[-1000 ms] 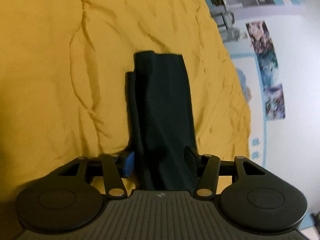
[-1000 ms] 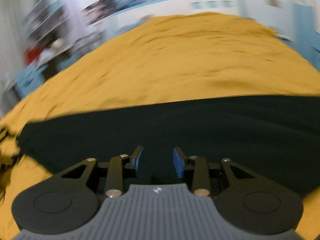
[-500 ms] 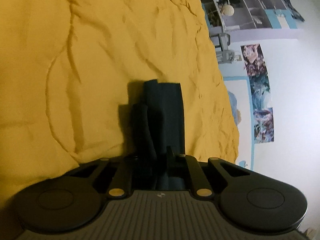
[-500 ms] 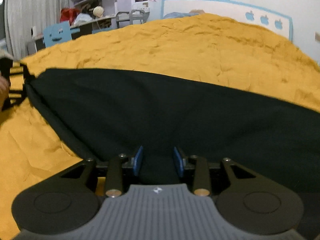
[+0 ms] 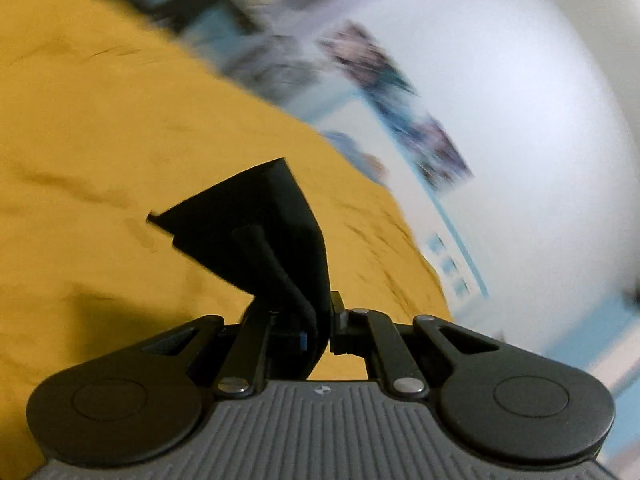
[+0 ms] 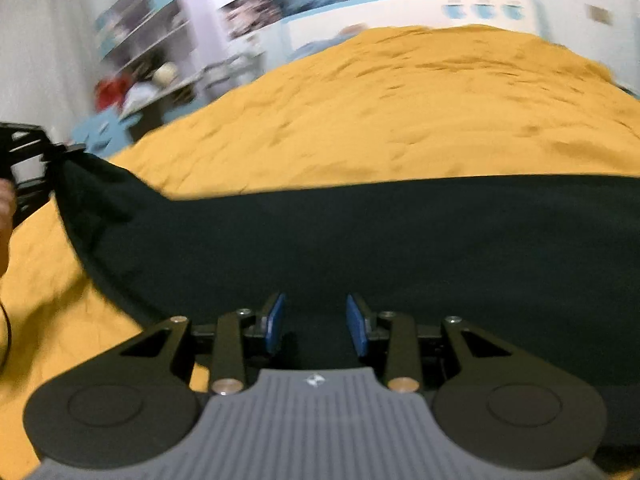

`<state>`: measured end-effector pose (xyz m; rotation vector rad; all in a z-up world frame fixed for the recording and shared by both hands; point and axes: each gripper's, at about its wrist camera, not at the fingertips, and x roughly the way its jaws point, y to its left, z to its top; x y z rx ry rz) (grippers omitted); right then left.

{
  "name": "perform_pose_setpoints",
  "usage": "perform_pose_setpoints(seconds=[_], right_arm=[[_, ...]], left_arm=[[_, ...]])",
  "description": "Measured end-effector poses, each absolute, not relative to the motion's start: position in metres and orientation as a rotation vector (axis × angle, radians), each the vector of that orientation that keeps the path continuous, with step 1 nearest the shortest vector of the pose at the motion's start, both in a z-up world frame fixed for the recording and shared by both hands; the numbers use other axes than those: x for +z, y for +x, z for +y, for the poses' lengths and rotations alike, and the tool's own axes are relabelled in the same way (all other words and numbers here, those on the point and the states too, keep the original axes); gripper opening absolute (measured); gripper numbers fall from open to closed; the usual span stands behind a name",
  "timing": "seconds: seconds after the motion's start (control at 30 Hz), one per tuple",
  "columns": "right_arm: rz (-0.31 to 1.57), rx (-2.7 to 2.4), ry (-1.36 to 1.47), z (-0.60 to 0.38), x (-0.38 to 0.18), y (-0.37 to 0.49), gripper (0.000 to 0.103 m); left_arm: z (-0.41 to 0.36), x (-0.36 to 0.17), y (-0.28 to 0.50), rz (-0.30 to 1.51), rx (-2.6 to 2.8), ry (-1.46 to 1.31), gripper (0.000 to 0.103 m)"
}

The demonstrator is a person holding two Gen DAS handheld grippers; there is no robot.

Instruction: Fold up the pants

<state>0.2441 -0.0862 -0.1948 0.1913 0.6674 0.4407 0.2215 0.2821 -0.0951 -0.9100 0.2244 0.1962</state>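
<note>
Dark, near-black pants lie in a long band across the yellow bedspread. My right gripper hovers low over their middle, blue pads apart, nothing pinched between them. My left gripper is shut on one end of the pants, which rises off the bedspread in a folded, tilted flap. In the right wrist view the left gripper shows at the far left edge, holding that end up, with part of a hand beside it.
The bedspread reaches a white wall with posters and a blue-trimmed headboard. Cluttered shelves stand past the bed's far left side. Both views are motion-blurred.
My left gripper shut on the end of the pants, then rose and rolled, lifting that end off the bed. My right gripper shifted only slightly over the pants, jaws unchanged.
</note>
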Motion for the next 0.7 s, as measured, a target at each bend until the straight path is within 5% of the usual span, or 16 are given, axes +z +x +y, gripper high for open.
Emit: perform_pose_setpoints(seconds=[0.13, 0.27, 0.33, 0.43, 0.7], right_arm=[[0.633, 0.339, 0.259, -0.128, -0.180, 0.232, 0.031], [0.639, 0.257, 0.307, -0.164, -0.176, 0.224, 0.032], [0.649, 0.236, 0.327, -0.176, -0.177, 0.222, 0.032], [0.660, 0.232, 0.336, -0.184, -0.178, 0.221, 0.032], [0.723, 0.321, 0.344, -0.157, -0.184, 0.238, 0.037]], left_arm=[[0.187, -0.068, 0.254, 0.326, 0.066, -0.557, 0.009], [0.100, -0.098, 0.285, 0.519, -0.041, -0.362, 0.012], [0.064, -0.131, 0.302, 0.684, -0.076, -0.292, 0.027], [0.033, -0.164, 0.306, 0.875, -0.085, -0.237, 0.030], [0.106, -0.117, 0.227, 0.636, -0.043, -0.458, 0.067]])
